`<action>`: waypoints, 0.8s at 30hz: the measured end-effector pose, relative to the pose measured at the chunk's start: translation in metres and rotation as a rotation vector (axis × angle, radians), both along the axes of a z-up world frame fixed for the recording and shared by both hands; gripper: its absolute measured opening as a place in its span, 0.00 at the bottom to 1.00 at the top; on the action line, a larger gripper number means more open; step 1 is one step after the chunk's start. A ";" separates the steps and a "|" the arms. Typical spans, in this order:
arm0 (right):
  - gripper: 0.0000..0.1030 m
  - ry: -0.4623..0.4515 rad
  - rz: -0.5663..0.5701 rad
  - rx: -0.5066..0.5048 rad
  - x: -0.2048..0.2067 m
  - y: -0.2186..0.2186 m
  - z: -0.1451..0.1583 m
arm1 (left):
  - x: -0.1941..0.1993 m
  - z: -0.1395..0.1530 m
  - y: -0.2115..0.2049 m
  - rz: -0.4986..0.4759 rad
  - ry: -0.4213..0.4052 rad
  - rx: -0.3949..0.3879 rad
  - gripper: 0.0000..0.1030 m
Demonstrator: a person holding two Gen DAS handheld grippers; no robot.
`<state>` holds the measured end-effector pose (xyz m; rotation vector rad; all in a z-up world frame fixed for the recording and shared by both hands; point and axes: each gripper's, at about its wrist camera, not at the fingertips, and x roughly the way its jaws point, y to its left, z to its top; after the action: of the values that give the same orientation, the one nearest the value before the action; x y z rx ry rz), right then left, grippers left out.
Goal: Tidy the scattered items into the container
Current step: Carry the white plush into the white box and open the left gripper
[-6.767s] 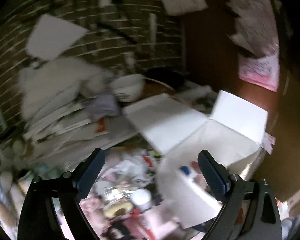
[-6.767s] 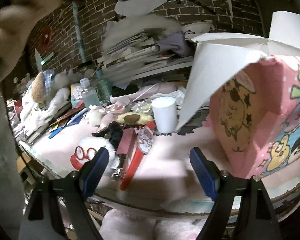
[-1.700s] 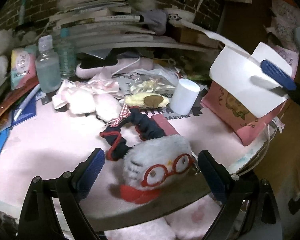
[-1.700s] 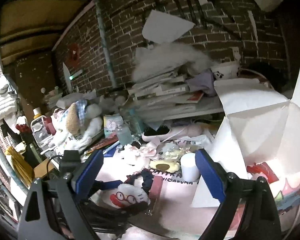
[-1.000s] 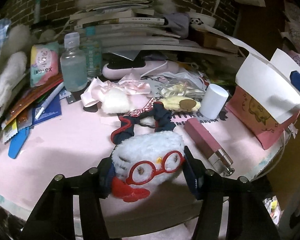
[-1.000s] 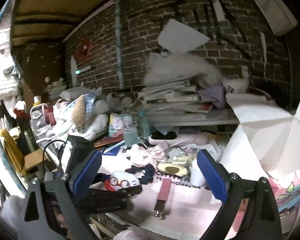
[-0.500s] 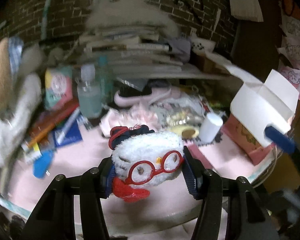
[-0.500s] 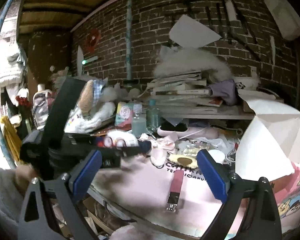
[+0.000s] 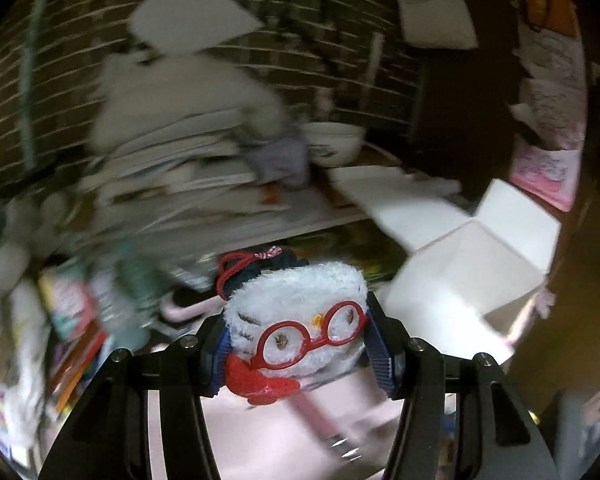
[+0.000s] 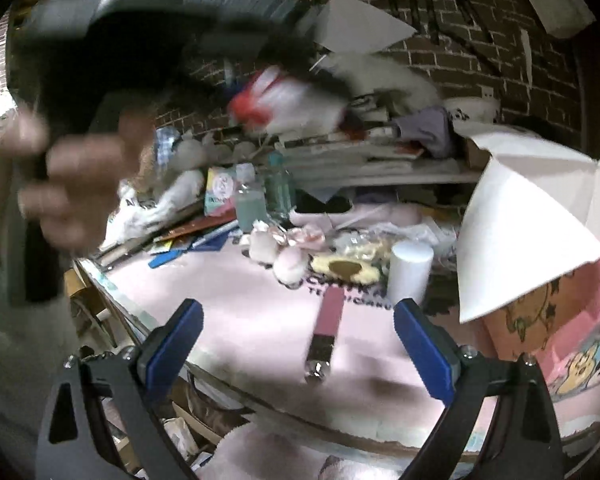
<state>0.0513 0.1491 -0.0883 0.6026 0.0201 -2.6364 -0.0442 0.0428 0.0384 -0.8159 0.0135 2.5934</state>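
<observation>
My left gripper (image 9: 300, 340) is shut on a white fluffy plush (image 9: 296, 312) with red glasses and a red bow, a dark scrunchie (image 9: 256, 264) hanging behind it. It is held in the air, left of the open white-flapped box (image 9: 464, 276). In the right wrist view the same plush (image 10: 292, 104) shows blurred, high above the table, with a hand (image 10: 72, 184) gripping the left tool. My right gripper (image 10: 300, 344) is open and holds nothing, low over the pink mat (image 10: 252, 320). The pink cartoon-printed box (image 10: 548, 320) stands at its right.
On the mat lie a pink clip (image 10: 328, 328), a white cylinder (image 10: 410, 272), a yellow plush piece (image 10: 346, 266) and pink bows (image 10: 284, 240). Bottles (image 10: 260, 196), pens and a stack of books (image 10: 364, 152) crowd the back by the brick wall.
The left gripper went from open over the table to shut on the plush, then lifted it and swung it up and right, nearer the box. The right gripper stayed open and dropped lower.
</observation>
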 end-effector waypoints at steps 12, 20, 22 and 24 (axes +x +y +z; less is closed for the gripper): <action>0.93 -0.036 -0.064 -0.047 0.001 0.029 -0.013 | -0.030 0.014 0.157 -0.257 -0.172 -0.209 0.50; 0.93 -0.050 -0.085 -0.077 0.001 0.042 -0.015 | -0.060 -0.013 0.205 -0.308 -0.368 -0.307 0.50; 0.93 -0.049 -0.087 -0.077 0.002 0.043 -0.014 | -0.066 -0.021 0.211 -0.303 -0.403 -0.320 0.50; 0.93 -0.046 -0.089 -0.078 0.002 0.044 -0.013 | -0.070 -0.027 0.215 -0.294 -0.427 -0.334 0.51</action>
<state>0.0533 0.1935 -0.1014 0.6518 -0.1260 -2.6935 -0.1144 0.2574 0.0116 -1.3601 0.4168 2.1260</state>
